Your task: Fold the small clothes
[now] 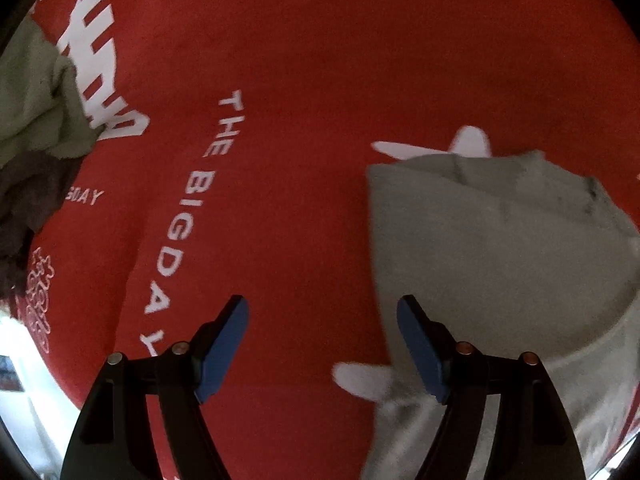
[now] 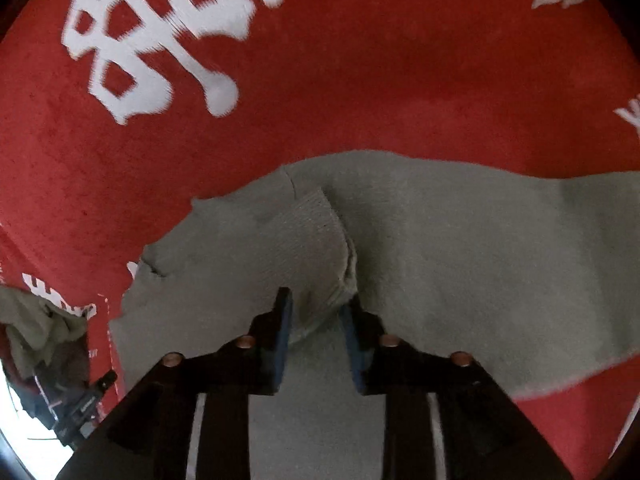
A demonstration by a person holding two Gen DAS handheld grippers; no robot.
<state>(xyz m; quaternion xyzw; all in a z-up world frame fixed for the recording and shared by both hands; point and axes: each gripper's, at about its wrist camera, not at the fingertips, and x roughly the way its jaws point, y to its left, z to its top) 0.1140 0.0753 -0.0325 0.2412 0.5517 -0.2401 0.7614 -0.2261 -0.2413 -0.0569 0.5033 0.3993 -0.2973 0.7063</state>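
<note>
The right gripper (image 2: 316,312) is pinching the grey garment's (image 2: 460,264) ribbed cuff (image 2: 312,236); the left gripper (image 1: 322,320), spread, is hovering over the red cloth (image 1: 320,60), best anchoring the garment's near edge.

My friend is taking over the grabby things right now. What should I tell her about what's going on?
Left tool: open, holding nothing, hovering over the red cloth just beside the grey garment.
Right tool: fingers around a ribbed fold of the grey garment; it looks pinched, but a small gap shows, so the grip is not certain.
The garment lies mostly flat on the red cloth with white lettering. A pile of other clothes sits at the far left.
Done: garment laid out, one part turned over.
Left: finish this fold, then the pile.
</note>
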